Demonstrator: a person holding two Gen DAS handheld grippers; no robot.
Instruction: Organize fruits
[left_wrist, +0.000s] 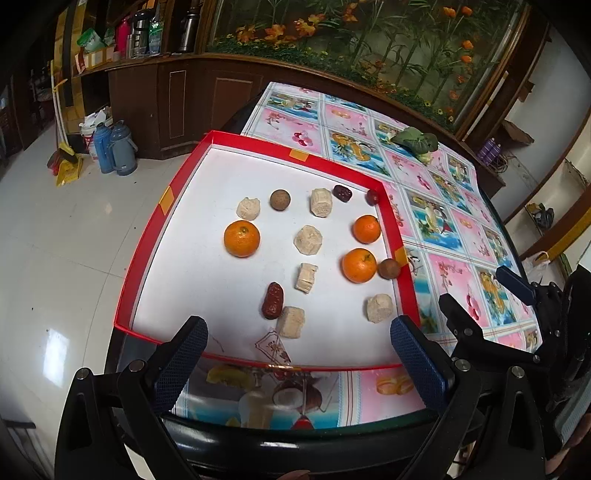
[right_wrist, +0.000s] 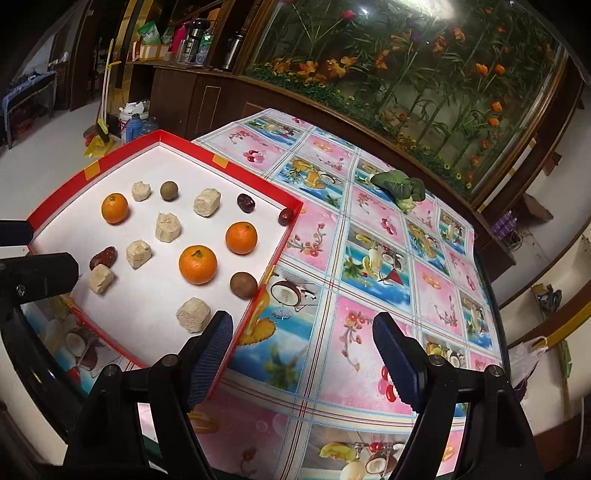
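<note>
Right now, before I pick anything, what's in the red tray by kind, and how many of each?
Oranges: 3
Pale beige chunks: 6
Dark red dates: 3
Round brown fruits: 2
Total in the red tray: 14
Outside it, 1 leafy green vegetable lies on the tablecloth.

- No readable text, brand, number or sign is showing in either view.
- A red stamp-like mark (left_wrist: 274, 349) is sitting at the near edge of the red tray (left_wrist: 147, 254), but its characters are staying too blurred to read.
- The packages on the far shelf (right_wrist: 149, 37) are showing print too small to make out.
</note>
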